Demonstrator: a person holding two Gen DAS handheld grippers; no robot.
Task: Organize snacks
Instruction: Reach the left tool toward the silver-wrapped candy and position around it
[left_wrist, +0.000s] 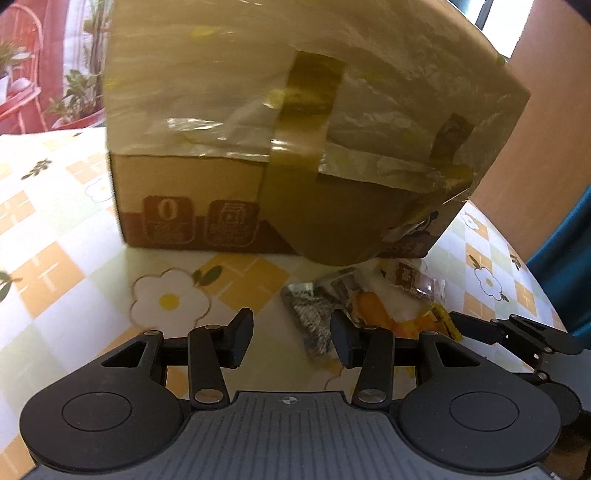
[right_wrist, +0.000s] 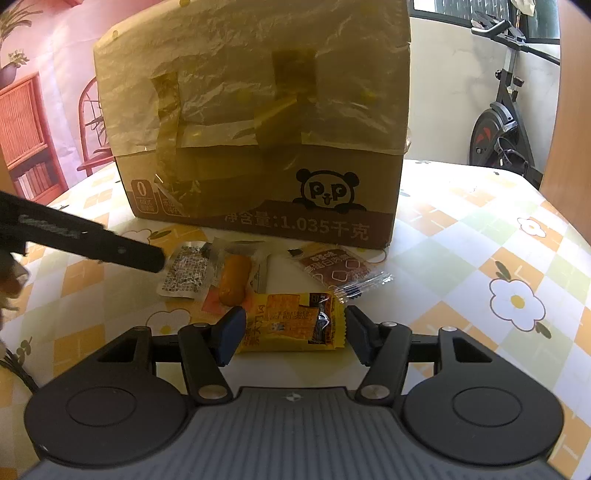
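**A:** Yellow foil, that's the target: the yellow snack packet lies flat on the floral tablecloth, right between the right gripper and its spread fingers. Whether the pads touch the wrapper ends I can't tell; nothing looks squeezed.

**B:** Sensible line-up, I'd say: the packet sits crosswise in the gap, so a close would catch it by its short ends.

**A:** At eleven o'clock from it, the clear pack with an orange roll, and beside that a silvery printed sachet. At one o'clock, a brown sachet.

**B:** And the left gripper?

**A:** Fingers apart, empty, hovering over the table with the silvery sachet just at its right finger, probably lining up for that one.

**B:** Behind everything, at twelve, the cardboard box, taped plastic draped over its upper part. Likely where the snacks go, though that's a guess.
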